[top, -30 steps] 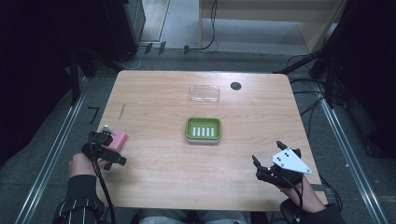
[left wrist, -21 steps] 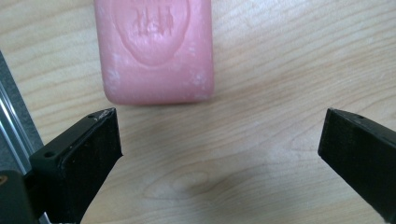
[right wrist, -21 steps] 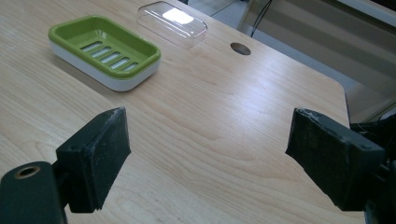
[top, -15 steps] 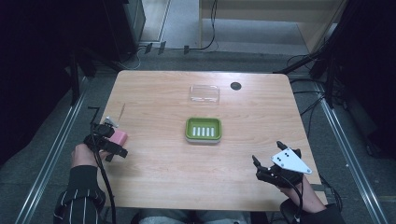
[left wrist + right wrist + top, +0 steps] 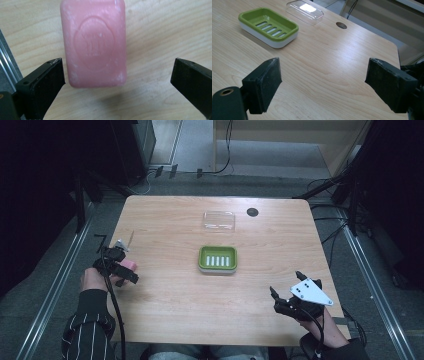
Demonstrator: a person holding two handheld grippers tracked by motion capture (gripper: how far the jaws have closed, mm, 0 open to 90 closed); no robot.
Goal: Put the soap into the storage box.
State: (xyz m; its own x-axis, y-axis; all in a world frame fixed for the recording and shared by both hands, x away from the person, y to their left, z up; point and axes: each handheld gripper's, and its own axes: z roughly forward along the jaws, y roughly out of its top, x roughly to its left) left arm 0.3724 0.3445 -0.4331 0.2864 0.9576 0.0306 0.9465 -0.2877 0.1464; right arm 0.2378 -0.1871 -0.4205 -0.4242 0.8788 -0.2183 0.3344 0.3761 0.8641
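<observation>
The desk (image 5: 170, 310) is a light wooden top with a round hole (image 5: 252, 212) near its far edge. At its near right corner the right gripper (image 5: 287, 292) rests in the person's hand with its jaws spread wide, nothing between them; the hand itself is mostly hidden under the grey plate. At the left edge the left gripper (image 5: 131, 271) sits over the soap (image 5: 129, 265), which from the high view is mostly covered by the gripper and shows as a small pink patch. In the left gripper view the soap (image 5: 93, 42) lies flat on the wood, its top end cut off by the frame, and its embossed stamp is too blurred to read. The left gripper's jaws stand apart; one is just beside the soap's corner, though contact cannot be told, and the other is well clear. The green dish (image 5: 217, 259) sits at mid desk, and the clear lid (image 5: 219, 220) lies beyond it, apart.
</observation>
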